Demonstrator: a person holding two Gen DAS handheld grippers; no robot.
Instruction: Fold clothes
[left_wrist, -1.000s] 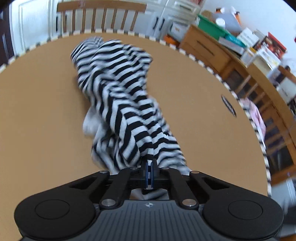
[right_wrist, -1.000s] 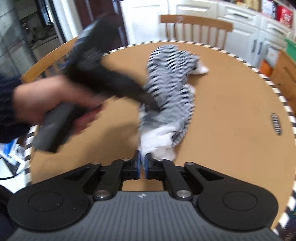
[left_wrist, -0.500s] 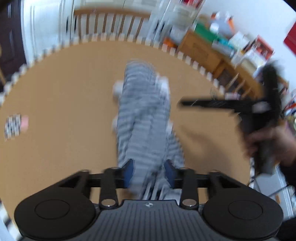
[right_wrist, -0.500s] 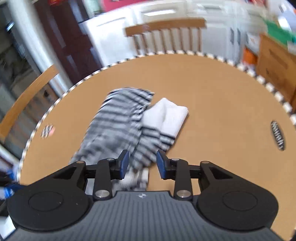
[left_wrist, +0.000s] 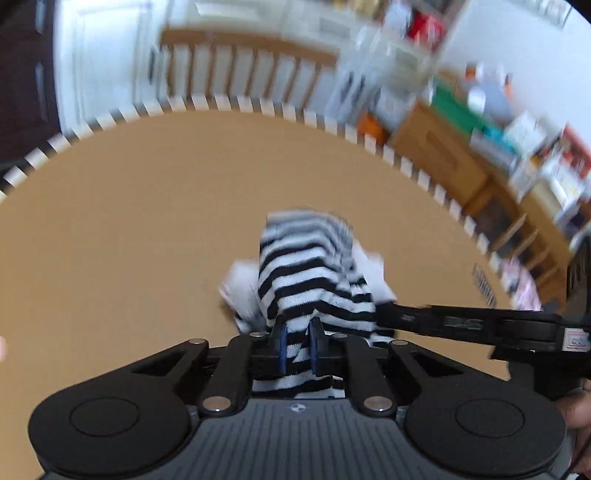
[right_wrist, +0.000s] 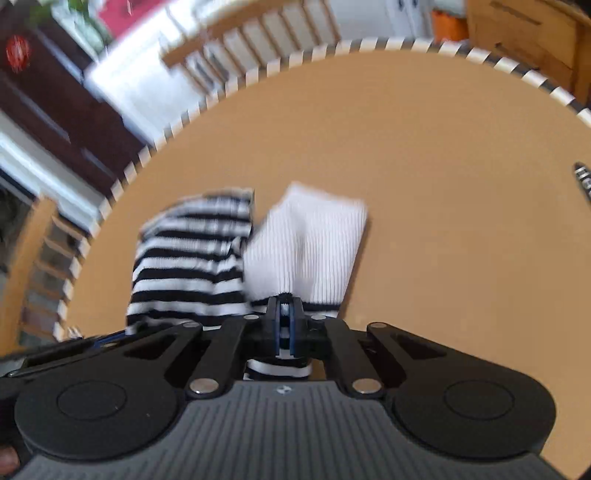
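A black-and-white striped garment (left_wrist: 306, 280) lies bunched on the round tan table (left_wrist: 129, 221), just ahead of both grippers. My left gripper (left_wrist: 297, 345) is shut on a fold of the striped cloth at its near edge. In the right wrist view the striped part (right_wrist: 192, 254) lies to the left and a white ribbed part (right_wrist: 306, 243) ahead. My right gripper (right_wrist: 284, 325) is shut tight on the garment where the white rib meets the stripes. The right gripper's black body (left_wrist: 461, 321) reaches in from the right, its tip at the cloth. Both views are blurred.
The table has a black-and-white checked rim (left_wrist: 229, 101). A wooden chair (left_wrist: 243, 55) stands behind it and another chair (right_wrist: 26, 258) at the left. A cluttered wooden sideboard (left_wrist: 461, 155) runs along the right. A dark label (left_wrist: 484, 284) sits near the right rim.
Half a second ago both grippers stood open over the garment; now both have closed on its near edge. The cloth lies more bunched and closer to the cameras.
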